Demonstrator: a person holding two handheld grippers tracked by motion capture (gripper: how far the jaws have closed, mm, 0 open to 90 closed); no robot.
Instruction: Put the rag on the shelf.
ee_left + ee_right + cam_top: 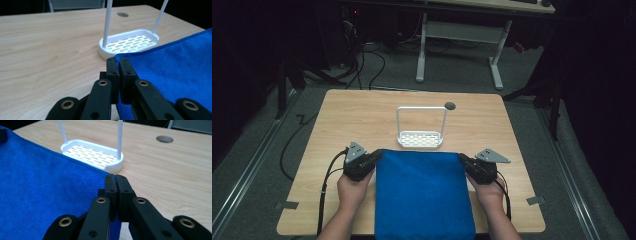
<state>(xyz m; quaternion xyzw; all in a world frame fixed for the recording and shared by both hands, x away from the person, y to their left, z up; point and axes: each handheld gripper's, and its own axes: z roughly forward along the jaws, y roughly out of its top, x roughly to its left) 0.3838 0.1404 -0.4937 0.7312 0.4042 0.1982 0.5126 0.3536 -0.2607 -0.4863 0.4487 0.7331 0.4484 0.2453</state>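
A blue towel lies spread flat on the wooden table, reaching from the middle to the near edge. My left gripper is shut on the towel's far left corner. My right gripper is shut on its far right corner. In both gripper views the black jaws press together with the blue cloth pinched between them. The blue cloth spreads to the left of the right gripper's jaws.
A white slotted tray with a tall hoop handle stands just beyond the towel's far edge. The same tray sits close ahead of both grippers. A round cable hole lies farther back. Bare wood flanks the towel.
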